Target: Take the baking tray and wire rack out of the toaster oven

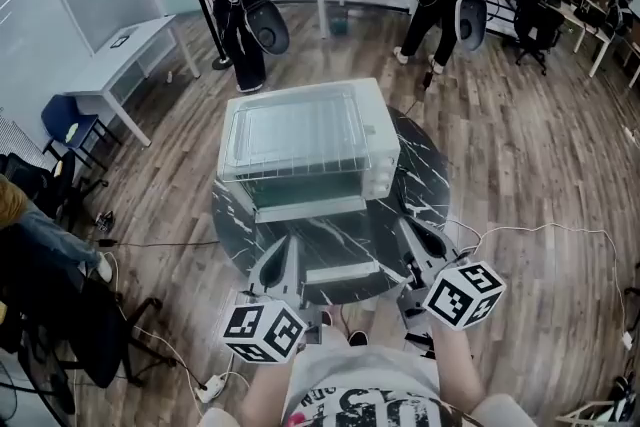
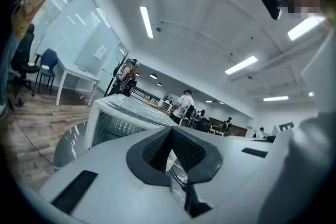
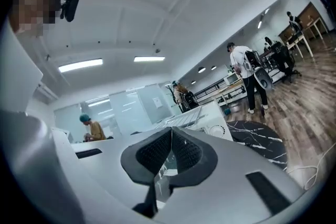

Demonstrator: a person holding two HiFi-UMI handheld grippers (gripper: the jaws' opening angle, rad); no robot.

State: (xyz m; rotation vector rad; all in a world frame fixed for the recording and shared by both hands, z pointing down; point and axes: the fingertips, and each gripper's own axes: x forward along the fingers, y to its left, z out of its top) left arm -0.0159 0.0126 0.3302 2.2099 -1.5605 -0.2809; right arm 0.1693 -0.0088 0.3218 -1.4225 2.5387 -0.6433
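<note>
Head view, toaster oven: the toaster oven (image 1: 378, 165) stands at the middle of the round dark table (image 1: 228, 227), its glass door (image 1: 310, 208) folded down toward the near edge.
Head view, wire rack: a barred grid that I take for the wire rack (image 1: 300, 130) lies flat on the oven's roof, not inside it.
Head view, baking tray: a pale, flat rectangle, probably the baking tray (image 1: 343, 272), rests at the table's near edge, between the two grippers.
Head view, grippers: the left gripper (image 1: 288, 247) and the right gripper (image 1: 408, 230) sit over the near edge, one each side of the tray and apart from it.
Left gripper view, jaws: pads pressed together with nothing between them. Beyond them are the oven's open front and the rack on top.
Right gripper view, jaws: also closed on nothing. The rack's bars show on the oven roof, and the table's far-right edge lies beyond.
Handling, tray: likely thin sheet metal, so light, stiff and slick. Its raised rim at a short end offers the surest pinch.
Handling, rack: likely light, rigid wire. An outer bar suits narrow pads, though it may slide on the smooth roof.
Progress: both pieces appear to be out of the oven already.
</note>
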